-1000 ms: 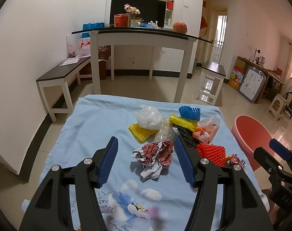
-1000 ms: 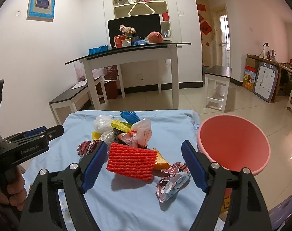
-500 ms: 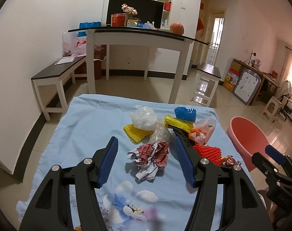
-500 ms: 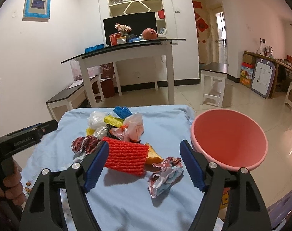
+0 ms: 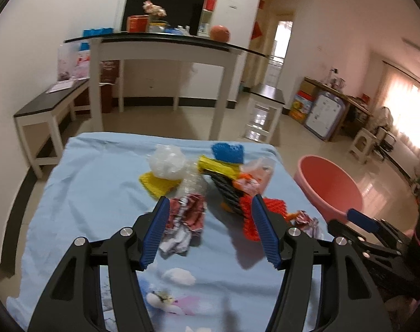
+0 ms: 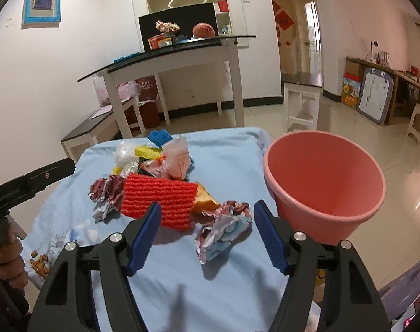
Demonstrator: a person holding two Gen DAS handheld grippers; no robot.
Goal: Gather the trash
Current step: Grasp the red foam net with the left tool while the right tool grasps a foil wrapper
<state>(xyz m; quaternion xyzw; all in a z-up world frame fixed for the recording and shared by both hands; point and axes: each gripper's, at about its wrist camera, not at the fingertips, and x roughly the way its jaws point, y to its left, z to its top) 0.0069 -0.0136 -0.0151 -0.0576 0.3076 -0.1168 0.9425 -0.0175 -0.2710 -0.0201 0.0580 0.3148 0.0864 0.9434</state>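
On the light blue cloth (image 5: 99,193) lies a heap of trash: foam nets, plastic bags, crumpled paper. My left gripper (image 5: 210,207) is open above the cloth, with a crumpled red-and-white paper (image 5: 186,218) at its left fingertip and the red foam net (image 5: 276,207) behind its right one. My right gripper (image 6: 208,207) hangs low over the cloth, its jaws closing. A crumpled colourful wrapper (image 6: 223,227) lies between them, untouched by the pads. The red foam net (image 6: 157,193) lies just past its left fingertip. The pink bin (image 6: 323,182) stands at the cloth's right edge.
Yellow (image 5: 158,184) and blue (image 5: 227,152) foam nets, a clear bag (image 5: 167,161) and a pink bag (image 6: 178,160) fill the heap's far side. Loose nuts (image 6: 39,262) lie near the hand (image 6: 5,260) holding the left gripper. A tall white table (image 5: 165,49) and benches stand beyond.
The left gripper has swung right, so the crumpled paper now sits by its left finger. The right gripper has sunk toward the wrapper and its jaws have narrowed a little.
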